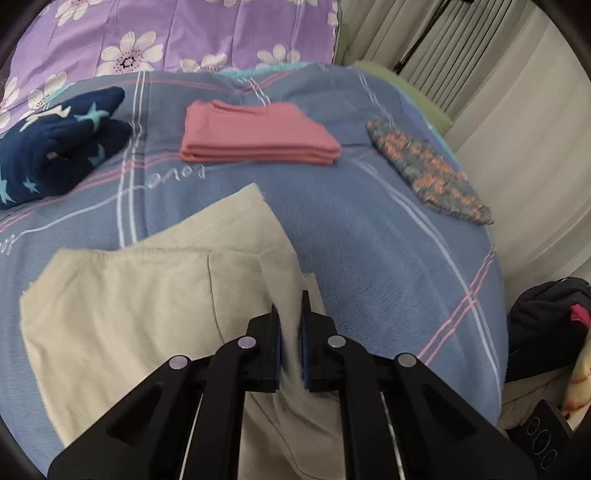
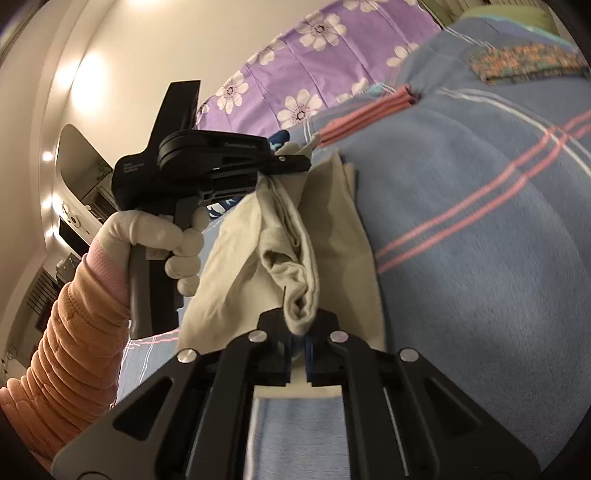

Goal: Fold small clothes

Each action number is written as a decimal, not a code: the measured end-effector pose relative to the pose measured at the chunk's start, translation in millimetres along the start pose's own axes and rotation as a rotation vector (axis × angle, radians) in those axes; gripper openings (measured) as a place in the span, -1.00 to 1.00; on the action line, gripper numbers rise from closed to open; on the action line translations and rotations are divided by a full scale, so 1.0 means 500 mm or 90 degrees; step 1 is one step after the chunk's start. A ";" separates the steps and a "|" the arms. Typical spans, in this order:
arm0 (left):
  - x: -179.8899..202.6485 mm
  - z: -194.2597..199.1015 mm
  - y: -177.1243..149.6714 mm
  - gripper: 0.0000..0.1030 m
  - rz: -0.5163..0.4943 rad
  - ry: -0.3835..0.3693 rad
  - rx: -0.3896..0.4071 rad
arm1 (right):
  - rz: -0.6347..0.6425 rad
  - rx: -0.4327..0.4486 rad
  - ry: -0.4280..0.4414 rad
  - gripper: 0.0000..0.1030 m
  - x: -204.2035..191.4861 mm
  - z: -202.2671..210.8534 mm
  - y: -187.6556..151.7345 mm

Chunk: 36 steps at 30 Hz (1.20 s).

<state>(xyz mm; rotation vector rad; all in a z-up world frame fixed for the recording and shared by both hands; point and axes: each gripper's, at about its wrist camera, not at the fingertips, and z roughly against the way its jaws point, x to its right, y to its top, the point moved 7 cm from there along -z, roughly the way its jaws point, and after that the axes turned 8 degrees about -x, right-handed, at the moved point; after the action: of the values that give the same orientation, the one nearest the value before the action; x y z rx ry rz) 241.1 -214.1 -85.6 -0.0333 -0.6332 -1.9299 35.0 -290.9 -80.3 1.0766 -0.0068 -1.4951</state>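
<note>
Left tool (image 1: 291, 317) clenched on the beige garment (image 1: 147, 295), a pinch of soft knit cloth caught between its blue pads, and the rest of the piece spreads away to the tool's left in a broad, loosely doubled slab with a stitched hem running diagonally up and away. Right tool (image 2: 300, 325) is clamped too, biting a bunched, rolled fold of that same beige garment (image 2: 291, 236); from its tips the cloth stretches straight ahead as a long rumpled band, its long axis running from this tool to the left tool (image 2: 295, 162), which grips the far end. A gloved hand (image 2: 162, 236) in a ribbed peach sleeve (image 2: 74, 325) holds that left tool's handle. All of it lies on the fleecy blue plaid blanket (image 1: 369, 240) of the bed. Beyond the left tool, a neat flat pink folded stack (image 1: 258, 136) sits dead ahead, a navy star-print bundle (image 1: 55, 147) off to the far left, and a floral patterned folded piece (image 1: 428, 170) to the far right. A purple flowered sheet (image 1: 184, 29) lies behind them.
</note>
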 end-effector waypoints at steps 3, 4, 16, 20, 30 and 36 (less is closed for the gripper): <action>0.005 -0.013 -0.003 -0.85 -0.006 0.016 -0.002 | -0.012 -0.007 0.021 -0.91 0.009 0.002 -0.010; 0.008 -0.013 -0.002 -0.85 -0.006 0.021 0.000 | -0.012 -0.008 0.025 -0.91 0.009 0.001 -0.010; 0.063 0.049 0.003 -0.45 -0.078 0.054 0.074 | -0.037 -0.034 -0.001 -0.89 0.029 -0.003 -0.049; 0.070 0.164 -0.054 -0.08 -0.150 0.104 0.142 | -0.054 -0.044 0.003 -0.87 0.039 -0.010 -0.054; -0.035 0.224 -0.410 0.11 -0.196 0.210 0.072 | -0.072 -0.049 0.018 -0.87 0.045 -0.011 -0.057; -0.073 0.191 -0.493 0.11 -0.167 0.242 0.052 | -0.060 -0.049 -0.009 -0.86 0.038 -0.012 -0.053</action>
<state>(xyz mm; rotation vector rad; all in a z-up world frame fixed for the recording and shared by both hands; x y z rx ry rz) 21.0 -66.3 -116.4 0.4796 -0.4750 -2.0835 21.3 -295.3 -109.8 1.0162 0.0911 -1.5747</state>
